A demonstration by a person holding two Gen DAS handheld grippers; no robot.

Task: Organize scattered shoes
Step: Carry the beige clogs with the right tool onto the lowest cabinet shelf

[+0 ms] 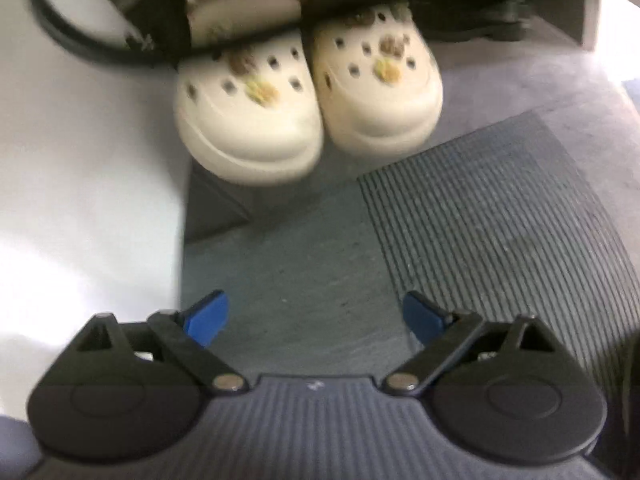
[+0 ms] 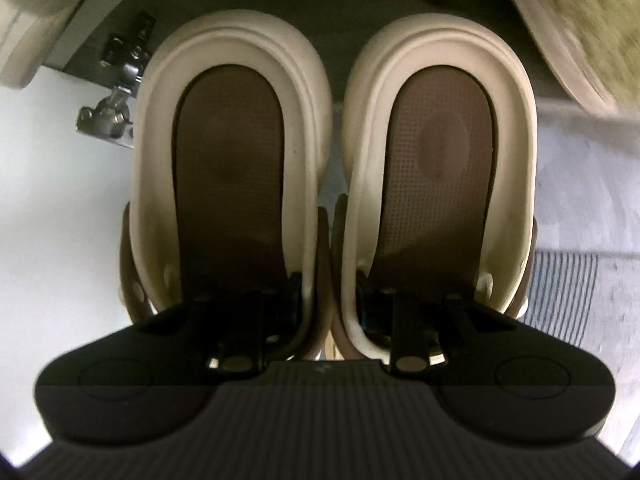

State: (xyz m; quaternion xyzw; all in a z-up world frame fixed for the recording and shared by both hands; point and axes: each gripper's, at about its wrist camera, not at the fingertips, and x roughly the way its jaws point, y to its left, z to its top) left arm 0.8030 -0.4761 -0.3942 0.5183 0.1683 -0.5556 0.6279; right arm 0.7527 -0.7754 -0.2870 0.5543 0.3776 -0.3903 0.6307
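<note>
Right wrist view looks down on a pair of cream clogs (image 2: 332, 152) standing side by side, heels toward the camera, the brown footbeds open to view. The right gripper (image 2: 330, 300) has one finger inside each shoe, so the two inner walls, which touch each other, are pinched together between the fingers. It is closed on the pair in this way, with a narrow gap only as wide as the two walls. The toes point under a dark shelf, where a metal hinge (image 2: 110, 108) is fixed at the left and a fluffy slipper (image 2: 580, 20) lies at the upper right.

Left wrist view shows another pair, white clogs with charms (image 1: 308, 100), standing toes toward the camera on the grey floor, partly under the same kind of shelf and beside a ribbed mat (image 1: 500, 220). The left gripper (image 1: 316, 316) hangs well apart from them, its blue fingers spread wide and holding nothing.

I judge that such foam clogs are light and a little elastic, not fragile. The walls bend under pressure, so the pinch must be firm or one shoe may slide out. The heel rim or the inner walls are good places to hold; the smooth toe is too round and slippery.
</note>
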